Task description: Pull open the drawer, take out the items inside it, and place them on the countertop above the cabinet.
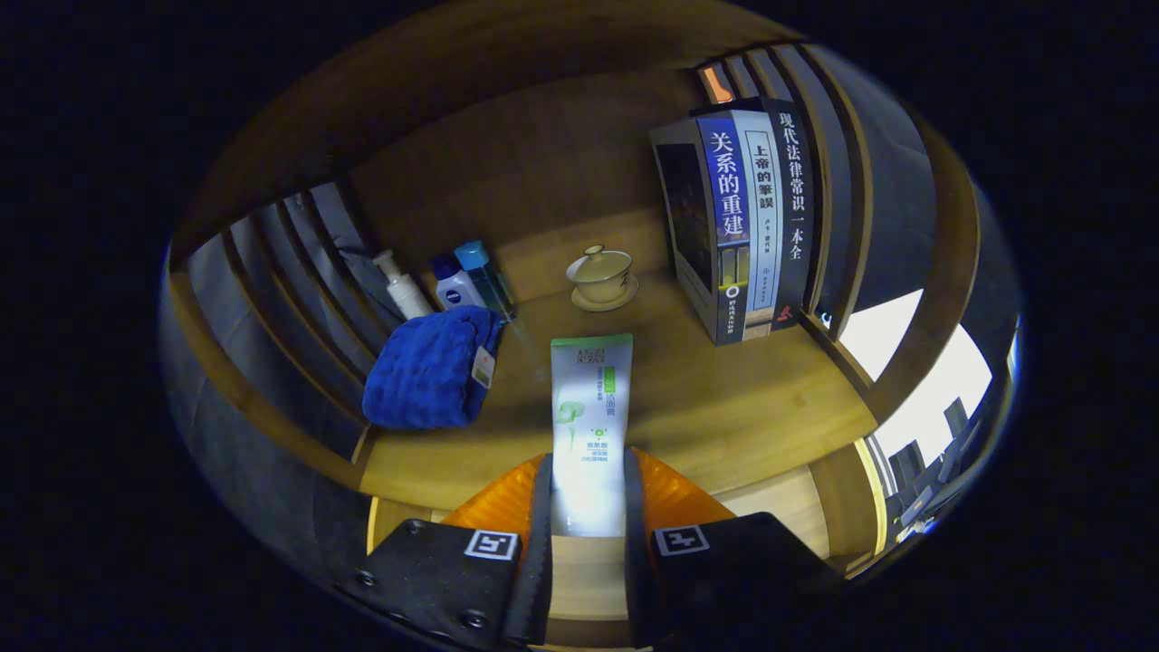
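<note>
Dim warm light being cast over the countertop (724, 407), glare being thrown on the tube (589, 435), edges being bent by fisheye distortion

The gripper (587, 507) points forward and slightly down, its two fingers (541, 534) closed in parallel, both pressing a held tube (590, 426).

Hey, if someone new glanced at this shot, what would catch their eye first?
The white and green tube, clamped between the gripper fingers above the wooden countertop. Next, the blue towel left of the tube, and the upright books beyond on the right.
</note>
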Demonstrator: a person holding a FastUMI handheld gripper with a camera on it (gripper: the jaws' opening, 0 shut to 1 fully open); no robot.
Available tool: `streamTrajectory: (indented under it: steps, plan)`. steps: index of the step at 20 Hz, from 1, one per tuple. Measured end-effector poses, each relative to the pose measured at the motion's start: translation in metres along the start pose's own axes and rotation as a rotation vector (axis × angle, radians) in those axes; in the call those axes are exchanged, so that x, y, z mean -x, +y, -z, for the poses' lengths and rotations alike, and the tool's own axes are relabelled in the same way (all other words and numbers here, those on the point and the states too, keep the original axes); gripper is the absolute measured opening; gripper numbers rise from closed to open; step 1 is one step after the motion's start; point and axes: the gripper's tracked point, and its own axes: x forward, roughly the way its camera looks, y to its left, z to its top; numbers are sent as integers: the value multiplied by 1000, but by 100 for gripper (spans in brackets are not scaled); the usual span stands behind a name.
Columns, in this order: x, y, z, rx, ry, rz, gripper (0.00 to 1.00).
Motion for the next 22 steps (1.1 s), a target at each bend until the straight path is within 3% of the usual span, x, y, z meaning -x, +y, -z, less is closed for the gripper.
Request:
streamTrajectory:
  steps: [8,11,18,22]
  plan:
    - [-51,-9,-7,-3,-13,42,49]
    - [-53,-2,-17,1,-68,6,54]
    - [-15,6,-21,60,-155,-1,100]
    - [12,21,-13,97,-207,-18,99]
